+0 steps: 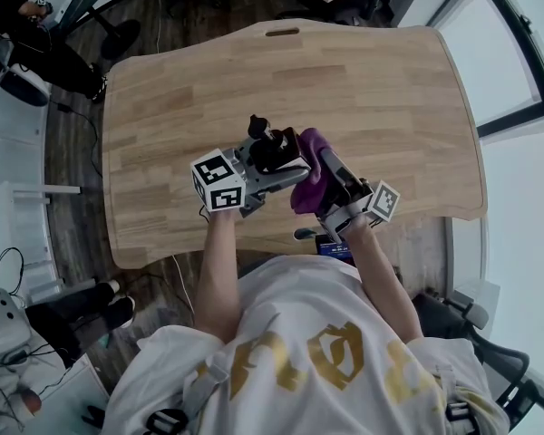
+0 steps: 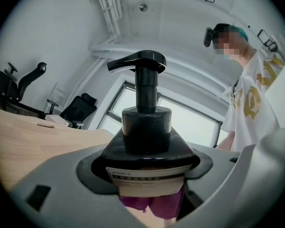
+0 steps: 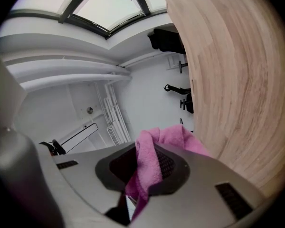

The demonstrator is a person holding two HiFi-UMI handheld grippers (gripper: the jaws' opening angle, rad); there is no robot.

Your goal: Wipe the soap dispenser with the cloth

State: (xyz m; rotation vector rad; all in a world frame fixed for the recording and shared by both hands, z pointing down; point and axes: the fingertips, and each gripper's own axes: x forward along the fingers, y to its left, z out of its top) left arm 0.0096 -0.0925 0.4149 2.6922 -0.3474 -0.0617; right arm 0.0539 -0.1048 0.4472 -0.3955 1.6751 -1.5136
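Note:
My left gripper (image 1: 274, 169) is shut on a black soap dispenser (image 1: 270, 146), held above the near part of the wooden table (image 1: 372, 98). In the left gripper view the soap dispenser (image 2: 145, 132) fills the jaws, pump head up, white label showing, with purple cloth (image 2: 152, 205) just below it. My right gripper (image 1: 331, 176) is shut on the pink-purple cloth (image 1: 310, 169), which presses against the dispenser's right side. In the right gripper view the cloth (image 3: 149, 167) hangs bunched between the jaws (image 3: 147, 175), beside the table's edge (image 3: 228, 80).
The person's torso in a white shirt (image 1: 299, 352) fills the near side. Office chairs (image 2: 78, 109) stand beyond the table. A seated person (image 1: 18, 25) and cables are at the far left on the floor.

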